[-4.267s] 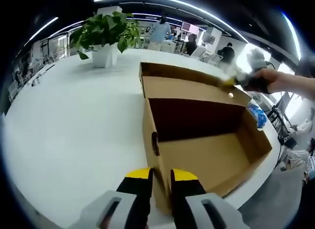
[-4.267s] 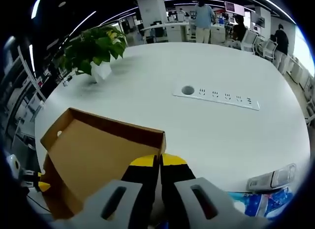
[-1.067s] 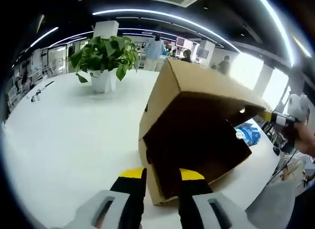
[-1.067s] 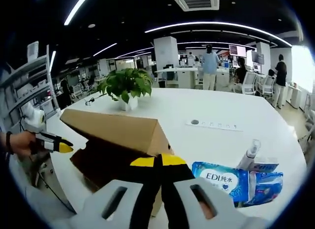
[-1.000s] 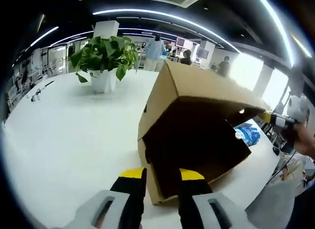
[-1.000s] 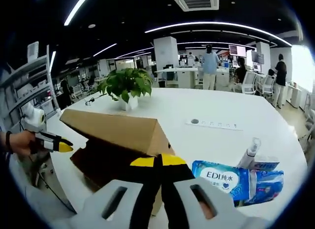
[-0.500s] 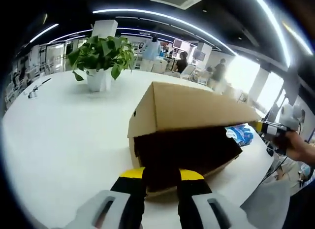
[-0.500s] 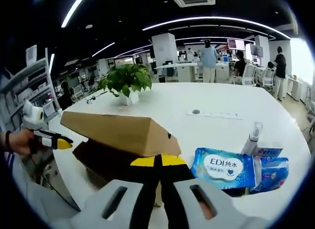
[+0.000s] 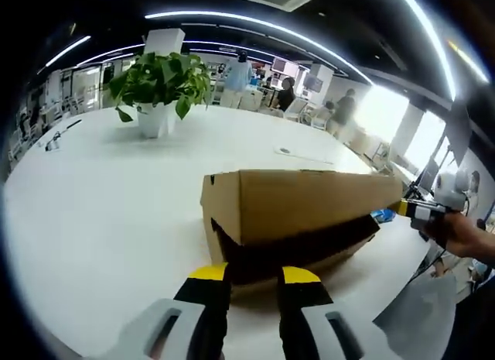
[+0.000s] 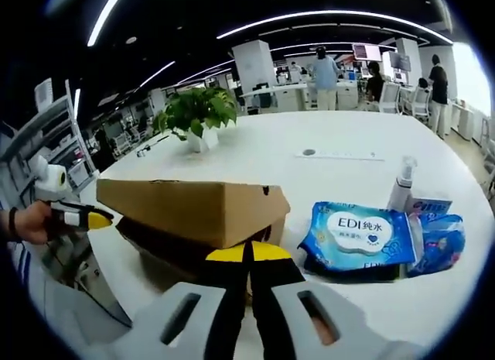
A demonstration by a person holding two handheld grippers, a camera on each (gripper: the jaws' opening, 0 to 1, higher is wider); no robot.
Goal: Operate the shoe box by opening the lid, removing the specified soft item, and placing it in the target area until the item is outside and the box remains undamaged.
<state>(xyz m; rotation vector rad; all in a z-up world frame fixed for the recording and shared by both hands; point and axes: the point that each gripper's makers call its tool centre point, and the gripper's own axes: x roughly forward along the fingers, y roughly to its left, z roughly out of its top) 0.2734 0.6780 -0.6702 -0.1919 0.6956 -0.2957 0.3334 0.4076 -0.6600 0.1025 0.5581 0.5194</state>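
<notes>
The brown cardboard shoe box lies on the white table, its lid lowered almost flat with a dark gap under it. My left gripper stands with its jaws a little apart at the box's near end wall; in the right gripper view it is at the box's left end. My right gripper is shut on the lid's side edge, and from the left gripper view it sits at the lid's far end. A soft blue tissue pack lies outside, right of the box.
A spray bottle and a second blue pack lie beside the tissue pack. A potted plant stands at the back, and a socket strip is set in the table. People stand far behind. The table edge runs near the box.
The lid has swung down from half raised to almost flat over the box, carried by my right gripper. My left gripper stays at the box's near end.
</notes>
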